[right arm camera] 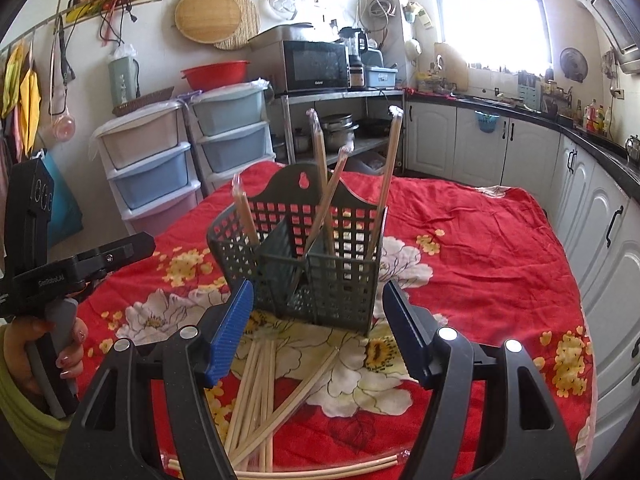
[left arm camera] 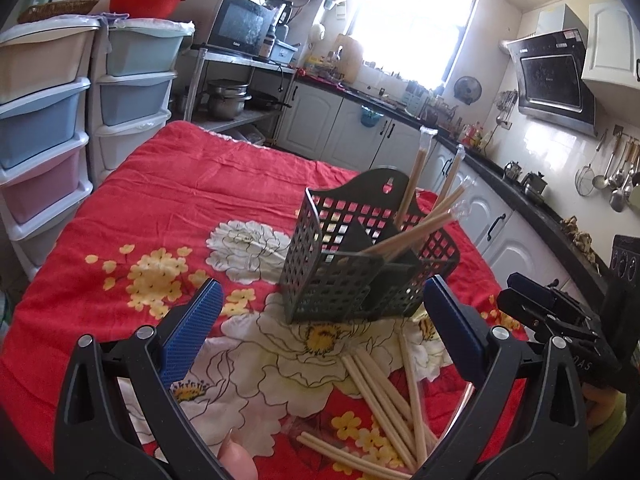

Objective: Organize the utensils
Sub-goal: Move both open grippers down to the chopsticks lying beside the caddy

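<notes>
In the left wrist view, stacked plastic drawers [left arm camera: 44, 128] fill the left edge of the frame, close beside the desk's [left arm camera: 168, 184] left border, where the red flowered cloth drops off. The upper left and centre of the cloth lie bare as far as the far edge. The left gripper [left arm camera: 320, 320] sits at bottom centre, its jaws spread wide with nothing between the blue pads [left arm camera: 192, 332]. Just beyond them stands the dark lattice utensil basket [left arm camera: 344, 264], upright, with wrapped chopsticks [left arm camera: 416, 184] leaning out of its right compartments. More loose chopsticks [left arm camera: 384, 396] lie fanned on the cloth at lower centre, between basket and jaws. At the right edge the other tool's black body shows, and white cabinets [left arm camera: 488, 208] run close along the desk's right side.

In the right wrist view, a hand [right arm camera: 64, 344] grips the left tool's handle at the lower left edge. The right gripper [right arm camera: 318, 328] is at bottom centre, jaws apart, holding nothing. The basket [right arm camera: 312, 264] stands just ahead of them, four wrapped chopsticks [right arm camera: 320, 168] upright or leaning in it. Loose chopsticks [right arm camera: 260, 396] spread on the cloth under and between the jaws, reaching to the bottom edge. Right of the basket the cloth is bare out to the desk's [right arm camera: 500, 240] rounded right edge, with a narrow gap before the cabinets [right arm camera: 600, 216].
</notes>
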The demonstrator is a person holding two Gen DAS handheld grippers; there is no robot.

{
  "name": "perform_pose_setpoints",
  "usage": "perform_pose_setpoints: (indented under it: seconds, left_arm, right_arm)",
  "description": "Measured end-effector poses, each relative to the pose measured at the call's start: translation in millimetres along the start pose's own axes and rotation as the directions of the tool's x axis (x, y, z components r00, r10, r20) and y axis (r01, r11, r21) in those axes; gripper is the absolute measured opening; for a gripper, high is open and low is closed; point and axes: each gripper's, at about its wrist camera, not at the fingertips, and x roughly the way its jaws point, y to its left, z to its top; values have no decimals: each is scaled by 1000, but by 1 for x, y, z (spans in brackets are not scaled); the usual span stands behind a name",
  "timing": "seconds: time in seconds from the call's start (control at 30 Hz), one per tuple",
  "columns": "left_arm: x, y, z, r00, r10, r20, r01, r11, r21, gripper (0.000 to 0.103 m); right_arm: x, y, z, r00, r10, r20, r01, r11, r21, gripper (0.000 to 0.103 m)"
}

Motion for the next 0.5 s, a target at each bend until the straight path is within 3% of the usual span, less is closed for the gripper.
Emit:
perform_pose_setpoints:
  seconds: [0.4, 0.5]
  left_arm:
    - [21, 10, -25, 993, 7, -117, -10, 1000, -25, 92]
    - [29, 14, -31, 988, 0, -154, -8, 999, -48, 78]
  right_arm:
    - [25, 4, -20, 994, -3, -106, 3, 1000, -6, 65]
    - [31, 3, -26, 991, -7, -137, 6, 1000, -4, 65]
